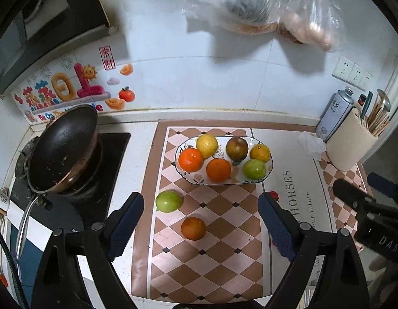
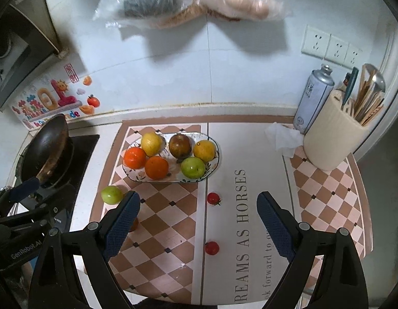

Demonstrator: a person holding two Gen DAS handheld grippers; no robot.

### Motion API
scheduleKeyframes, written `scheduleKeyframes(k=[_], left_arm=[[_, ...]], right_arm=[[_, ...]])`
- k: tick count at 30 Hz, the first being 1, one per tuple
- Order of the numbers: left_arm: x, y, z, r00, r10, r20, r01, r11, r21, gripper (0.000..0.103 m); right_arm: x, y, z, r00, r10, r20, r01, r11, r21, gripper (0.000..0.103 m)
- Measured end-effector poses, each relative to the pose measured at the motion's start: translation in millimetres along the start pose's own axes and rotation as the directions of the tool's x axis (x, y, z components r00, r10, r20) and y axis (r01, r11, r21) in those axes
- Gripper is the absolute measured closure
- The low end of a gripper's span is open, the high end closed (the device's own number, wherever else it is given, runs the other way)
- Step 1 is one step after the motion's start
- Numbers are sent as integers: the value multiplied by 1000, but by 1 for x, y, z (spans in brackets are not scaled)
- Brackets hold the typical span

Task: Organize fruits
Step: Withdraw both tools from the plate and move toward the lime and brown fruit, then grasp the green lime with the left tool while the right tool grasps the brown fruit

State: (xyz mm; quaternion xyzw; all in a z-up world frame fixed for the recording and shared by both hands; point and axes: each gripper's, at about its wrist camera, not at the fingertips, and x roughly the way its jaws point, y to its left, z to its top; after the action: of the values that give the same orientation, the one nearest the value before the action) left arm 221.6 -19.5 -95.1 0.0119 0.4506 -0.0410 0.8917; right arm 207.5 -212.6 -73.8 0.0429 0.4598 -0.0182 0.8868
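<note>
A white oval plate [image 1: 184, 177] [image 2: 213, 166] on the checkered mat holds several fruits: oranges, yellow citrus, a dark fruit and a green one. A loose green fruit [image 1: 169, 201] [image 2: 112, 195] and a loose orange [image 1: 193, 228] lie on the mat in front of the plate. Two small red tomatoes [image 2: 213, 198] [image 2: 212, 247] lie further right. My left gripper [image 1: 201, 221] is open and empty, above the loose orange. My right gripper [image 2: 198, 221] is open and empty, above the tomatoes.
A black wok [image 1: 62, 152] sits on the stove at the left. A cream utensil holder [image 2: 332, 139], a spray can [image 2: 313, 97] and a crumpled tissue [image 2: 283, 139] stand at the back right. Plastic bags [image 1: 263, 5] hang on the tiled wall.
</note>
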Motion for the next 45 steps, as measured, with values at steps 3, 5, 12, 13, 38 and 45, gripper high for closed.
scheduleKeyframes(k=[3,5,12,13,38,45], left_arm=[[-4,0,-4,1000,-14,-2,14,1000,-1,12],[-3,-1,-5,1000,-14,-3,14,1000,0,12],[20,16,-8,998,30,-58,-32,999,-25,0],[26,22,-10,996,55,-68,-57,998,-30,0],[179,126,-45,869,178,-462,-294,937,-191,0],[231,105,-24,861,10,-509,-144,964,-223,0]], right_arm=[[-10,1,-1,1000,8,14,-8,1000,16,9],[-13,2,-2,1000,13,19,-13,1000,23,9],[17,2,-9,996,76,-56,-72,995,68,6],[25,2,-10,993,92,-75,-86,994,71,6],[288,167,-89,776,328,-538,-405,914,-26,44],[272,122,-74,812,284,-511,-350,936,-35,44]])
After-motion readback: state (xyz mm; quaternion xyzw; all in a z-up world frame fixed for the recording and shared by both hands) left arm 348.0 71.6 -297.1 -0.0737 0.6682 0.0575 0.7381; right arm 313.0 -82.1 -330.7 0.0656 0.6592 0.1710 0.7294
